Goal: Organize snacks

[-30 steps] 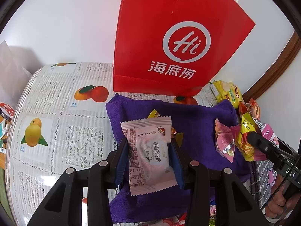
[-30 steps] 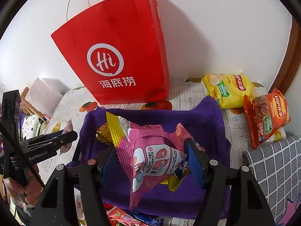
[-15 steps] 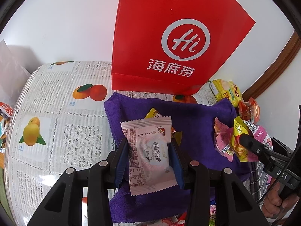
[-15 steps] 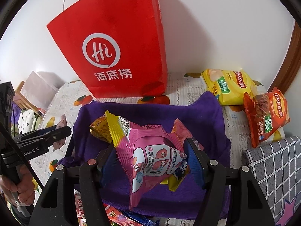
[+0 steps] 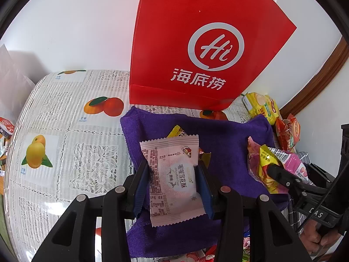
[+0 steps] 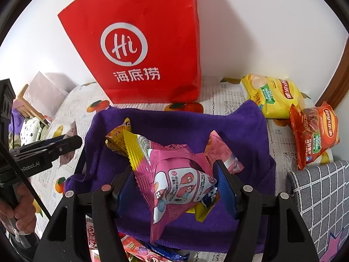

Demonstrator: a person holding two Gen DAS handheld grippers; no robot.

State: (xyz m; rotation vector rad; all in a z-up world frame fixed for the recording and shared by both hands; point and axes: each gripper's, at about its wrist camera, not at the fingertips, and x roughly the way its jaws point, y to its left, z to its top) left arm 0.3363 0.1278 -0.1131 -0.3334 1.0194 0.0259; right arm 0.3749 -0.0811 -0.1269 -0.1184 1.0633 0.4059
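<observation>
Left gripper (image 5: 173, 180): jaws clamp a white packet (image 5: 172, 174) above the purple cloth (image 5: 226, 139).
Right gripper (image 6: 175, 185): jaws clamp a pink packet (image 6: 174, 181) over the same cloth.
Backdrop: red bag (image 6: 139, 43) upright behind the cloth.

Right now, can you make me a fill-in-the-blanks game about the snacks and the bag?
1. The left gripper holds a pale ___ packet.
2. The tall paper bag is ___.
3. The towel under the snacks is ___.
4. The chip bag beside the orange chip bag is ___.

Missing words: pink, red, purple, yellow
</observation>
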